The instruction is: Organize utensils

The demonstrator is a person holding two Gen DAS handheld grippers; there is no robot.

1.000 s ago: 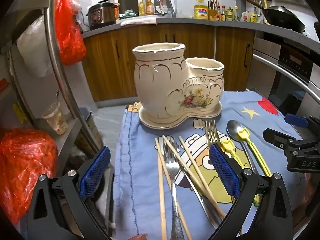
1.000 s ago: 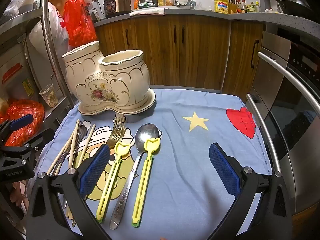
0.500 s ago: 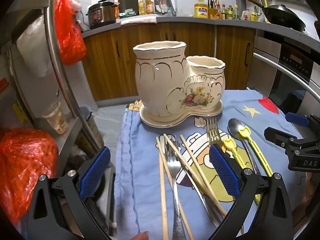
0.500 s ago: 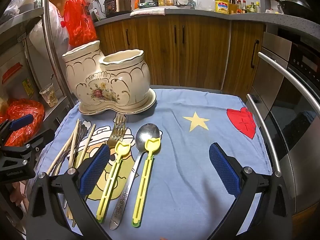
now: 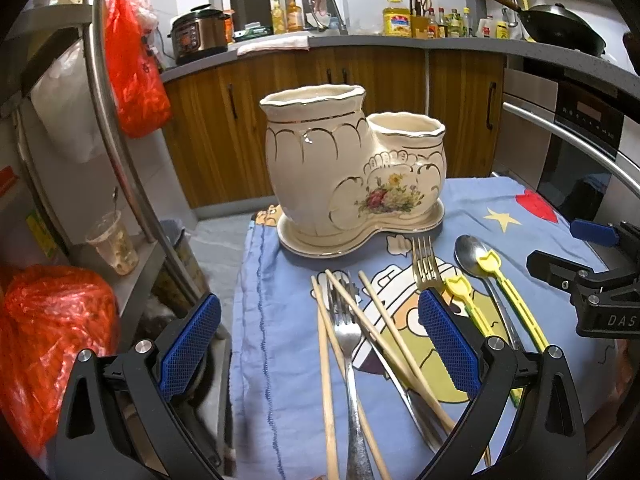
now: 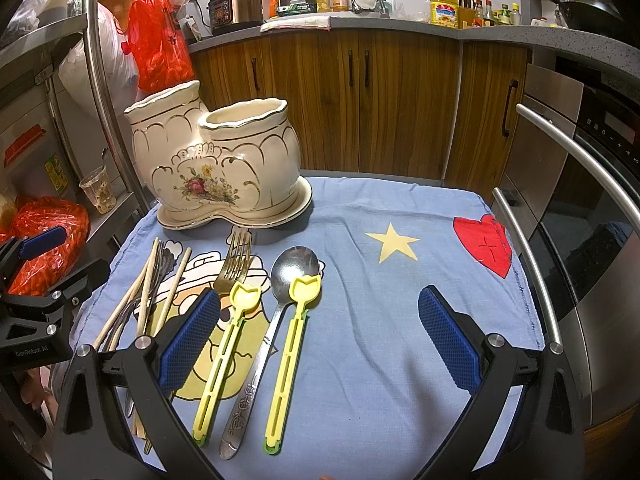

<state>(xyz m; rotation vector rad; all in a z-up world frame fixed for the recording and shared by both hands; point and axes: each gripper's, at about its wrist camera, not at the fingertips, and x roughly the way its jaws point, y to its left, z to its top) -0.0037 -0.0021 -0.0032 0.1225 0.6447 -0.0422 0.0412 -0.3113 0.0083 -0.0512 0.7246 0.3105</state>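
A cream ceramic two-pot utensil holder point(image 5: 352, 176) point(image 6: 216, 168) stands at the back of a blue cloth-covered table point(image 6: 400, 320). In front of it lie wooden chopsticks point(image 5: 384, 336) point(image 6: 148, 292), a silver fork point(image 5: 348, 340), a gold fork point(image 6: 234, 264) point(image 5: 425, 264), a metal spoon point(image 6: 288, 280) point(image 5: 472, 256) and two yellow plastic utensils point(image 6: 292, 352) point(image 6: 228, 352). My left gripper point(image 5: 320, 350) is open and empty above the chopsticks and silver fork. My right gripper point(image 6: 320, 344) is open and empty above the yellow utensils and spoon.
A metal rack with red bags point(image 5: 52, 344) and a plastic cup point(image 5: 114, 242) stands left of the table. An oven with a steel handle point(image 6: 576, 152) is on the right. Wooden cabinets point(image 6: 360, 100) are behind.
My left gripper has drifted slightly, so the holder sits a little higher and farther right in its view. The right gripper has barely moved. Nothing was picked up.
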